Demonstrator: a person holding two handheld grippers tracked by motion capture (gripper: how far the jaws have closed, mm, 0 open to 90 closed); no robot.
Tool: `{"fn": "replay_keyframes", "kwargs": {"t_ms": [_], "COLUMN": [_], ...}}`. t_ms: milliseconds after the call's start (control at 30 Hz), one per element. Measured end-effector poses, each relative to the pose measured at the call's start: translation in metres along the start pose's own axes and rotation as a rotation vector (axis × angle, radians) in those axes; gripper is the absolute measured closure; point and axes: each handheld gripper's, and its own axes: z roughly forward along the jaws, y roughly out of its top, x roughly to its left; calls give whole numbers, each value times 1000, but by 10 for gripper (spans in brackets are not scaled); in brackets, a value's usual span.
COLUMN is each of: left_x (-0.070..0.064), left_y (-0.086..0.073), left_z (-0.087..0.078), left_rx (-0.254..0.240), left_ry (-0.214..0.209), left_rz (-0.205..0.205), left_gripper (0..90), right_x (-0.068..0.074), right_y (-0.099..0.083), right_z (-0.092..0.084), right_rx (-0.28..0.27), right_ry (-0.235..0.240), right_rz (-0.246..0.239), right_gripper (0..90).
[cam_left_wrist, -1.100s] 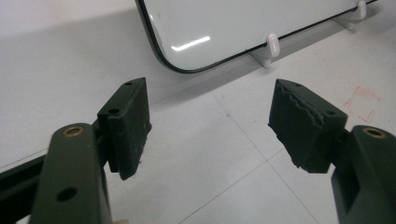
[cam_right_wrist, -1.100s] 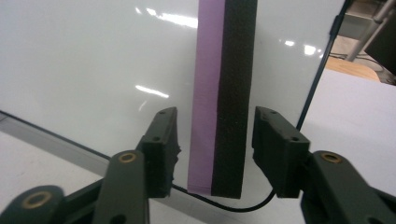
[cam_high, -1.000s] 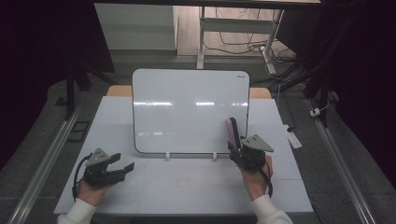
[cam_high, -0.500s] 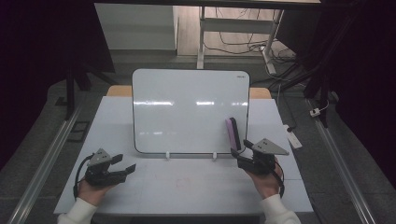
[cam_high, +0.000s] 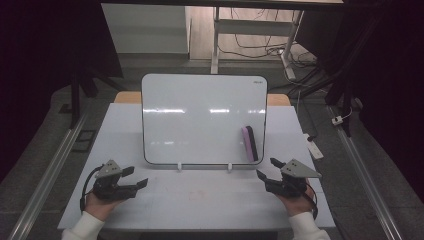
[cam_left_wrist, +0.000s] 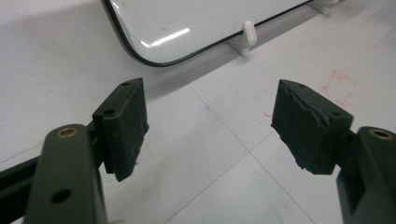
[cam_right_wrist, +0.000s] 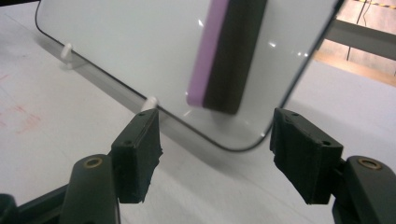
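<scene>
A whiteboard stands tilted on small white clips at the back of the white table. A pink and black eraser clings upright to its lower right corner. My right gripper is just in front of and below that corner, apart from the eraser. Its jaws have just been opening and stand open with nothing between them. My left gripper rests near the table's front left; its jaws have also just been opening and are open over bare table, below the board's corner.
Faint red marks stain the table in front of the board. A white remote-like object lies at the table's right edge. Metal rails run along both sides of the table, and cables lie on the floor behind it.
The right gripper let go of the eraser, which stays stuck on the board, and drew back toward the front right while its jaws spread. The left hand stayed put.
</scene>
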Motion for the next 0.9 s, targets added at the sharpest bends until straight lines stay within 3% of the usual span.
{"fn": "replay_keyframes", "kwargs": {"t_ms": [400,600,900], "left_x": [-2,-1,-1], "left_y": [0,0,0], "left_z": [2,3,3], "left_rx": [12,17,15], "left_ry": [-44,-44,-42], "left_rz": [28,25,25], "left_gripper": [235,224,220], "right_x": [-15,-15,-15], "right_y": [-31,-36,-36], "right_z": [-6,2,1], "right_rx": [33,68,65], "right_ry": [0,5,10], "right_rz": [26,8,4], "right_gripper": [308,308,307]}}
